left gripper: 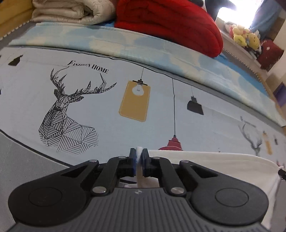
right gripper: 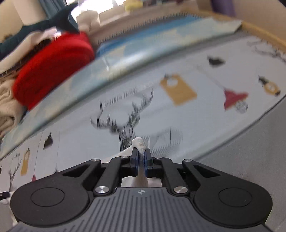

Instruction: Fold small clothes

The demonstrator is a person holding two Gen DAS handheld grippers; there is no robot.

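A small white garment (left gripper: 223,166) hangs stretched to the right of my left gripper (left gripper: 139,153), whose blue-padded jaws are shut on a bunched white edge of it. In the right wrist view my right gripper (right gripper: 141,154) is shut on another bunched piece of the white garment (right gripper: 138,142), a tuft of which pokes out past the tips. Both grippers hover over the pale blue printed sheet (left gripper: 107,110). Most of the garment is hidden under the gripper bodies. The right wrist view is blurred.
The sheet (right gripper: 205,116) carries deer and lamp prints. A red quilt (left gripper: 169,23) and a cream folded blanket (left gripper: 68,12) lie at the back, with plush toys (left gripper: 244,35) on a ledge. A grey mat (right gripper: 241,151) lies at the right.
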